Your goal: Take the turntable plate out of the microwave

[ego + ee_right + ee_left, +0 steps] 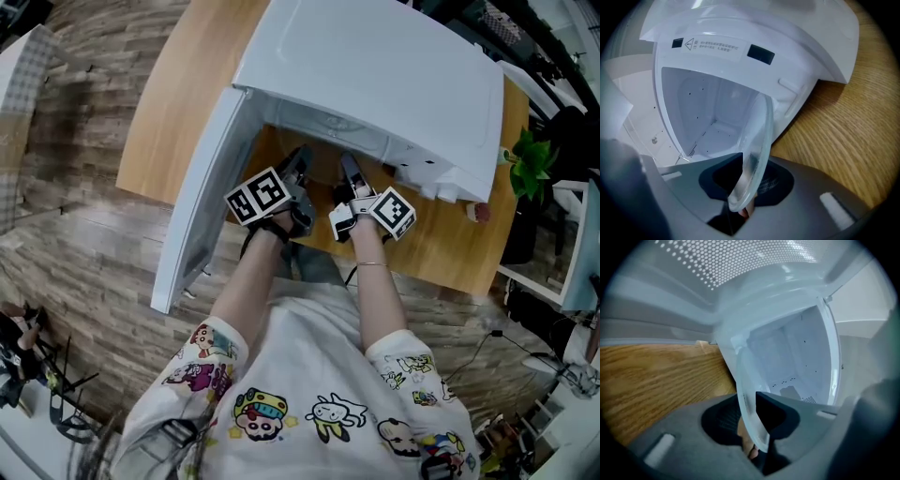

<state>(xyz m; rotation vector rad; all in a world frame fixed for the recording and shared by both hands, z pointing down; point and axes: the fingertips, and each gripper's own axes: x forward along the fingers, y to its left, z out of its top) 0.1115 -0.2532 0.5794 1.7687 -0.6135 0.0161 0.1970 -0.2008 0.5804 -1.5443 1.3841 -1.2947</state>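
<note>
The clear glass turntable plate [749,394] stands on edge at the mouth of the white microwave [375,66], in front of its empty cavity [708,112]. In the left gripper view its rim runs down between the jaws of my left gripper [754,425], which is shut on it. The same plate [758,136] passes between the jaws of my right gripper [745,187], also shut on its rim. From the head camera, the left gripper [298,169] and the right gripper [349,173] reach side by side under the microwave's front edge, which hides the plate.
The microwave door [202,197] hangs open to the left of my arms. The microwave sits on a wooden table [178,103]. A green plant [530,164] stands at the table's right end, with shelves beyond it. Wood flooring lies left of the table.
</note>
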